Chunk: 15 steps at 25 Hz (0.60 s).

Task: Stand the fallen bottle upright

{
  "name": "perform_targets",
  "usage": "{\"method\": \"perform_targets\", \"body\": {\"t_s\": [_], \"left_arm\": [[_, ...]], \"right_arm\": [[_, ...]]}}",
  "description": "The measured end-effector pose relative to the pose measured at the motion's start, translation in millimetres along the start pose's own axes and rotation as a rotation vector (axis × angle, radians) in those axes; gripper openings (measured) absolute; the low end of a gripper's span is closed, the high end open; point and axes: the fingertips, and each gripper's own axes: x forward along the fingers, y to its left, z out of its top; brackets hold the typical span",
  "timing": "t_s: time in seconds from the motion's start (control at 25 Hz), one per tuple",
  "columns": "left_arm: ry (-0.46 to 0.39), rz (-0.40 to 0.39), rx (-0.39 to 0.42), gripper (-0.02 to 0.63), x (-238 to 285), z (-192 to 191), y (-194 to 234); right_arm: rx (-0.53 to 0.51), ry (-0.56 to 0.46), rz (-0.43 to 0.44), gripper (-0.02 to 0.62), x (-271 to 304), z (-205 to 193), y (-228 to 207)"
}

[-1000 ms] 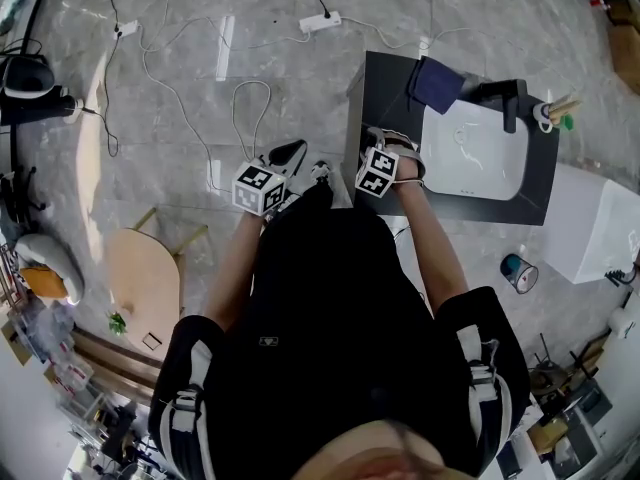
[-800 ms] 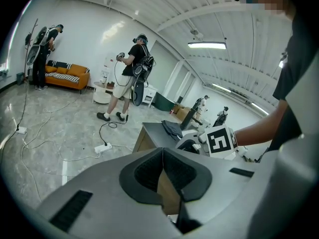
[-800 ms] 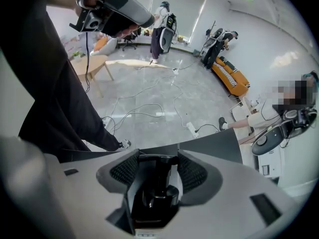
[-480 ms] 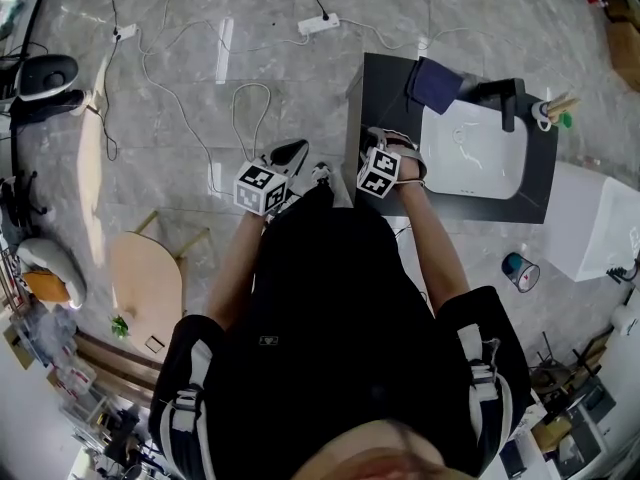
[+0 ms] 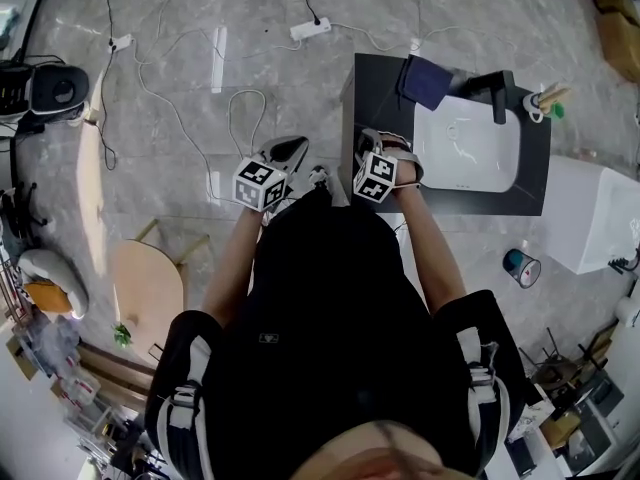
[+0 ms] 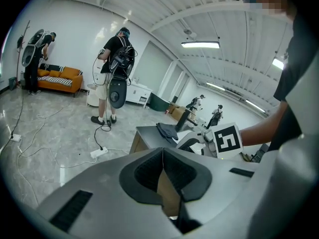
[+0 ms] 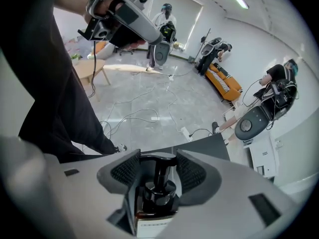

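The right gripper (image 7: 158,169), jaws just closing, pinches the dark plastic pump bottle (image 7: 155,197) near the black counter (image 5: 375,88) left edge; the left gripper (image 6: 162,169), closed and empty, hangs over open grey floor (image 5: 250,48).

head view: overhead, steeply down | left gripper view: roughly level | right gripper view: downward, close | shared: dark counter (image 5: 375,88)

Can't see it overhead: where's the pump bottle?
Right gripper view: pump bottle between the right gripper's jaws, which have just been closing, over the dark counter beside the sink.
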Motion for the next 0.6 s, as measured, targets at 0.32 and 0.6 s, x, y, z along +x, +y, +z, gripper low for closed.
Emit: {"method": "perform_targets", "body": {"t_s": [0.32,0.6], "left_arm": [[-0.010,0.021,0.003,0.015,-2,-3,-22],[-0.010,0.032,-0.017,0.015,2,-15,-51]], "right_arm": [[0.002,-0.070,-0.031,0.282,-22,2,-3],[0.018,-0.131,-0.038,0.282,-41,-6,-9]]}}
